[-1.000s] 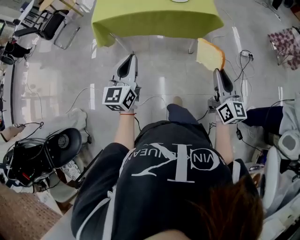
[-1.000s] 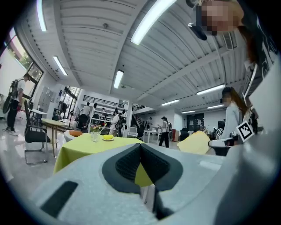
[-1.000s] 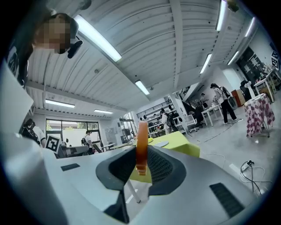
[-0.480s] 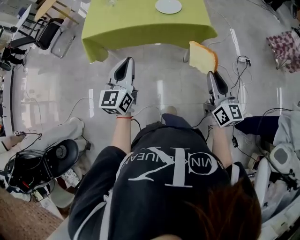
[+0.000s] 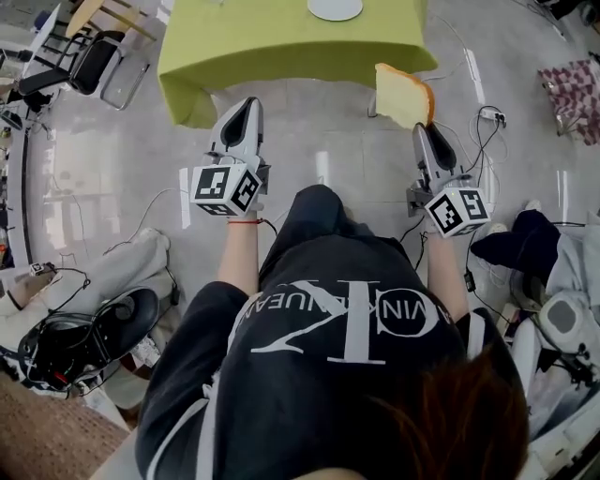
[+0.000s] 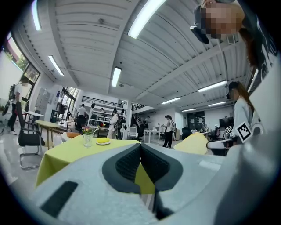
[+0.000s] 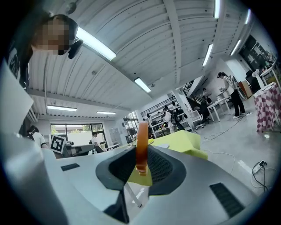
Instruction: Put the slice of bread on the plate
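In the head view my right gripper (image 5: 423,129) is shut on a slice of bread (image 5: 402,94), pale with a brown crust, held upright over the floor just short of the green table (image 5: 281,42). The white plate (image 5: 335,7) sits on that table at the view's top edge. In the right gripper view the bread (image 7: 141,147) stands edge-on between the pads. My left gripper (image 5: 246,105) is level beside it, jaws together and empty. In the left gripper view the plate (image 6: 102,141) lies beyond the closed left gripper (image 6: 141,148).
A glass with flowers (image 6: 88,138) stands near the plate. Chairs (image 5: 94,56) stand at the upper left. Cables and a power strip (image 5: 487,117) lie on the floor at right, near a checked cloth (image 5: 572,80). Black gear (image 5: 84,337) sits at lower left. People stand far off.
Both grippers have moved forward toward the green table, the bread still held in the right one. The table and plate sit closer and higher in the head view.
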`<state>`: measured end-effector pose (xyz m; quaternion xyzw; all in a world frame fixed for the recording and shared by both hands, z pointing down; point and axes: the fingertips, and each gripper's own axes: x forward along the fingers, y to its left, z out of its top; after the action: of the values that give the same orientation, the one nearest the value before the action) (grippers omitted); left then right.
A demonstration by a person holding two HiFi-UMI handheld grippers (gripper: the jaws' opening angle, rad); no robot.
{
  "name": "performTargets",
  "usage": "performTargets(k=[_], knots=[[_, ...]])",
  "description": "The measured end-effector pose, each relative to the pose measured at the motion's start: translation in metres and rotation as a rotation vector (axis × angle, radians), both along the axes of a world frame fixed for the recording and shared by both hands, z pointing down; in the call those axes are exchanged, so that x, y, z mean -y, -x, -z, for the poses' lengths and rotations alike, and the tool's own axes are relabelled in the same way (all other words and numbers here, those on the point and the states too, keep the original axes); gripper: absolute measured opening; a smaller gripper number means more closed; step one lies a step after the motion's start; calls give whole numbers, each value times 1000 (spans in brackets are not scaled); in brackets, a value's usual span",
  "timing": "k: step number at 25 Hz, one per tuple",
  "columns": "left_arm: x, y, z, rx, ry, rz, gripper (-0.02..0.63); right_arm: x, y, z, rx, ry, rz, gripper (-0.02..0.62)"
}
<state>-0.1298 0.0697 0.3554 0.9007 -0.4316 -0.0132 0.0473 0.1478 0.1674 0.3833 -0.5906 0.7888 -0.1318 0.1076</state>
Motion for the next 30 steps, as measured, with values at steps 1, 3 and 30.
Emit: performTargets(k=[1, 3, 30], knots=[[0, 3, 0, 4, 2, 7, 3, 2, 3, 0, 9, 2, 3, 80], [-1, 7, -1, 10, 4, 13, 3, 2, 9, -3, 16, 9, 18, 78], [218, -64, -51, -65, 104, -43, 3, 211, -24, 2, 25, 38, 56, 80]])
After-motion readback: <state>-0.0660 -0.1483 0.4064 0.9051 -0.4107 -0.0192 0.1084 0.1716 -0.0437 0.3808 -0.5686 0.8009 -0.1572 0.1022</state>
